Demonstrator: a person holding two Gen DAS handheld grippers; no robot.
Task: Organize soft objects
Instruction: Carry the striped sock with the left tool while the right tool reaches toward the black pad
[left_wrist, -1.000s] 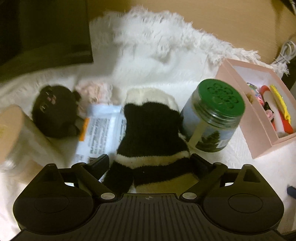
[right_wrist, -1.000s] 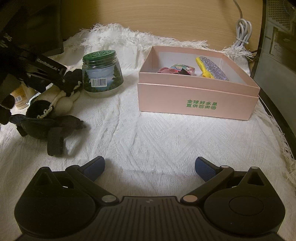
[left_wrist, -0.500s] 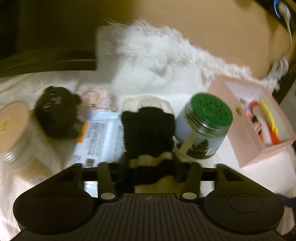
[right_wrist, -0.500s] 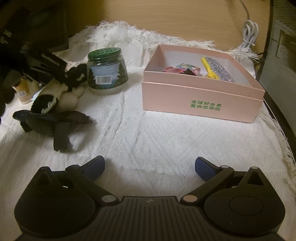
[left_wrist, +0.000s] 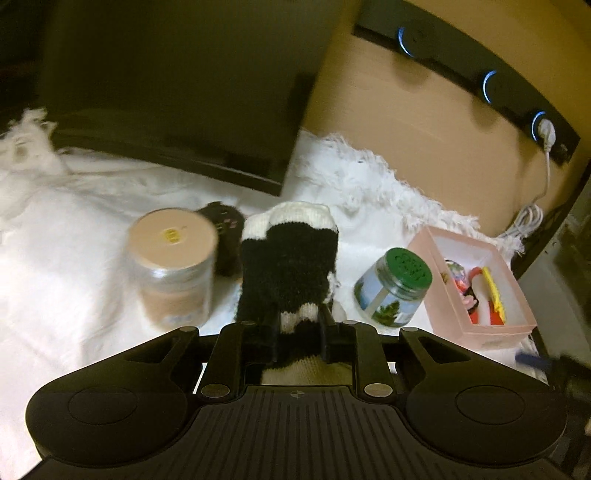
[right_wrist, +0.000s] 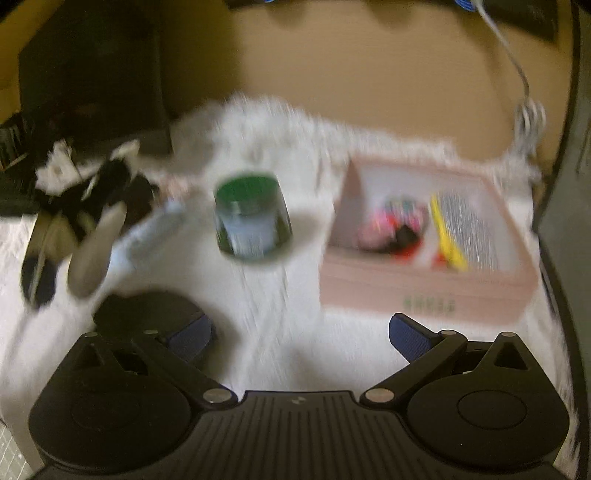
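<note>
While its jaws are closing, left gripper (left_wrist: 298, 334) clamps the black-and-white sock (left_wrist: 291, 258), lifted above the white cloth (left_wrist: 66, 236), beside green-lidded jar (left_wrist: 395, 288) and pink box (left_wrist: 491, 328), right gripper (right_wrist: 300, 334) spread apart, empty.

Bare white cloth (right_wrist: 280, 295) lies free between the green-lidded jar (right_wrist: 253, 225) and the pink box (right_wrist: 428, 280). A tan-lidded jar (left_wrist: 173, 273) and dark monitor (left_wrist: 177, 81) crowd the bench's left rear.

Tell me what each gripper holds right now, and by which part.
The left gripper has its jaws closing on the black-and-white knit sock, pinched at its striped near end. The right gripper holds nothing; its jaws stand open.
</note>
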